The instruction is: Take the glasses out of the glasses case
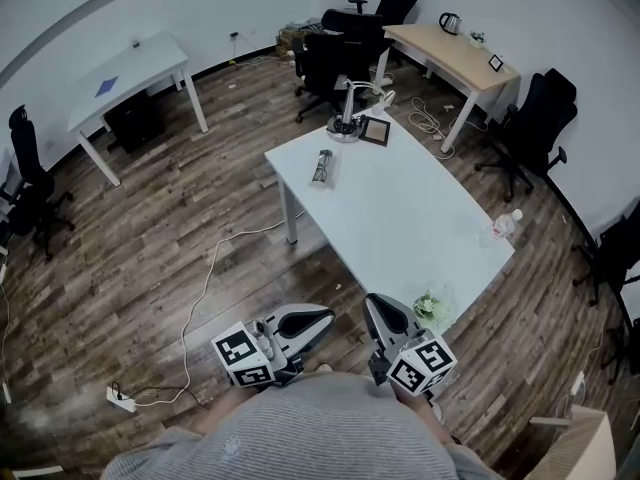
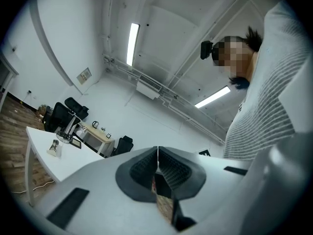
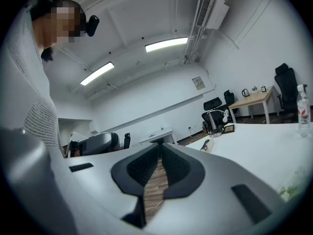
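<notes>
White table (image 1: 420, 218) bears glasses case (image 1: 322, 166), well beyond left gripper (image 1: 322, 320) and right gripper (image 1: 380, 306), fingers closed, empty.

Nothing legible anywhere. Cubes on my left gripper (image 1: 322, 320) and right gripper (image 1: 380, 306) carry only square markers, no characters. Wall plate (image 2: 84, 75) and label of the bottle (image 3: 303, 109) at the table (image 1: 400, 208) edge: too small to read.

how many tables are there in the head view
3: a white rectangular table in the centre, a smaller white table at upper left, a light wooden table at upper right. A pale wooden edge at lower right may be another.
</notes>
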